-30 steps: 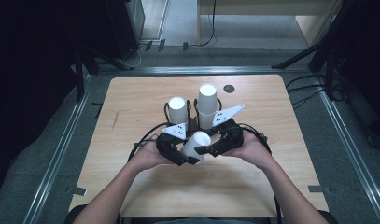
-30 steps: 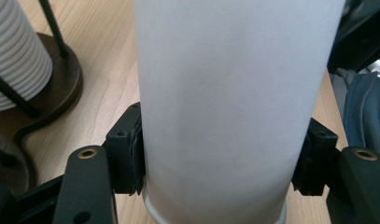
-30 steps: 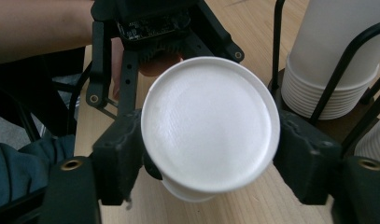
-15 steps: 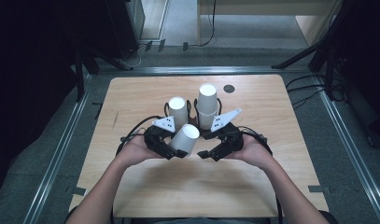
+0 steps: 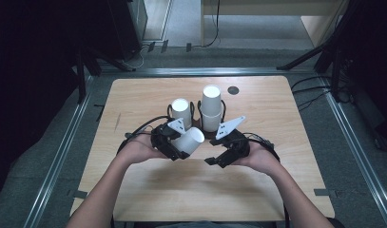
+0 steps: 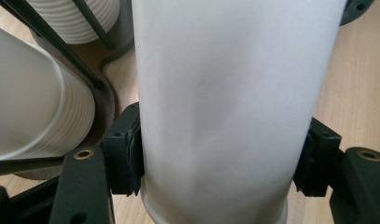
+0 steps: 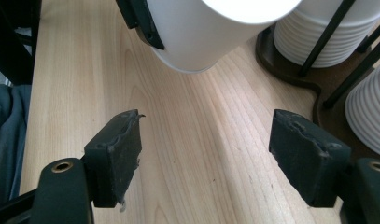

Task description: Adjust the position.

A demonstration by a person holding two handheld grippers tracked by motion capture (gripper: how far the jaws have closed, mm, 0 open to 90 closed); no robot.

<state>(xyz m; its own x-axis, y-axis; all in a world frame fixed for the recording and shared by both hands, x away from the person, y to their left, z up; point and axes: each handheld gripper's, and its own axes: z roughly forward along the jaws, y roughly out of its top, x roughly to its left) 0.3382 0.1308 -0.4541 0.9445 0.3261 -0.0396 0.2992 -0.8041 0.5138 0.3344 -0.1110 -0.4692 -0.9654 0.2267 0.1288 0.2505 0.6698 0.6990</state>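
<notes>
Near half of bench (image 5: pixel 196 190) lying bare in front of both claws. Cup rack (image 5: pixel 196 128) with two white cup stacks (image 5: pixel 211 107) standing mid-bench, blocking the way forward. Left claw (image 5: pixel 174 145) clamping a tilted cup (image 5: pixel 190 140) just beside the rack. Right claw (image 5: pixel 219 159) gaping over bare wood, apart from the cup.

White cup (image 6: pixel 225 102) cropped top and bottom, left gripper view

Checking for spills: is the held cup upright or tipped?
Tipped: the cup in the left gripper leans, its open mouth facing right.
</notes>
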